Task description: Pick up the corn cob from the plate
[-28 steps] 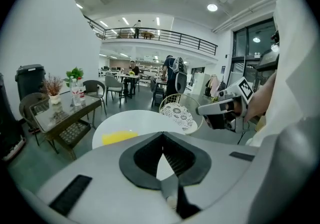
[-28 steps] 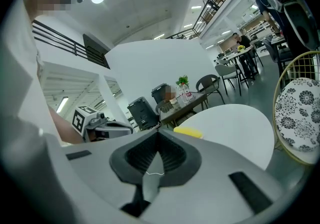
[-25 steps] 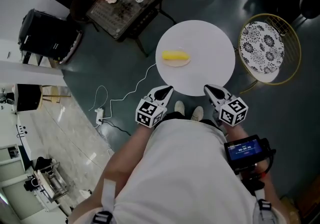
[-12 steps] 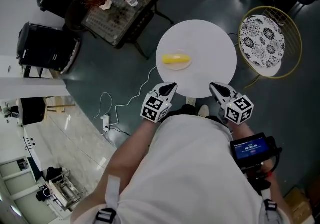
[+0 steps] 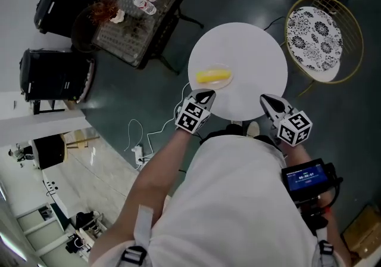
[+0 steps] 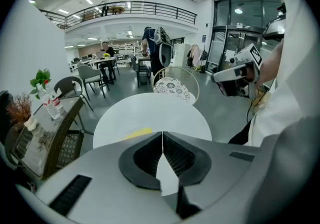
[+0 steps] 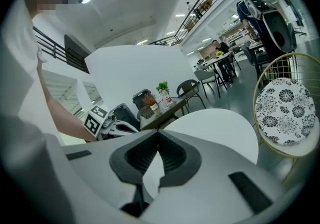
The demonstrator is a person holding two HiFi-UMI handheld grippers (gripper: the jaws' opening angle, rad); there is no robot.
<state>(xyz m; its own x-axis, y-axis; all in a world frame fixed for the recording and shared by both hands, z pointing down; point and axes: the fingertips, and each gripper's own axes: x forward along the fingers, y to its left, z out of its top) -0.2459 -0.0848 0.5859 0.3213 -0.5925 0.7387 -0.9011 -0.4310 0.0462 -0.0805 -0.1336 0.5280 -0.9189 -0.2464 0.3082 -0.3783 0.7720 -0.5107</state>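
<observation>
L gripper (image 5: 206,96) clenched, empty, just near of corn cob (image 5: 213,75) on plate (image 5: 203,84); R gripper (image 5: 268,100) clenched, empty, at round table (image 5: 256,51) near-right edge.

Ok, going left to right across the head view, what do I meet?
Two black chairs → side table → corn cob → gold-framed chair with a patterned seat.

The person is holding the left gripper (image 5: 206,96) pointing toward one o'clock and the right gripper (image 5: 267,101) toward eleven, both with jaws closed together, empty.
</observation>
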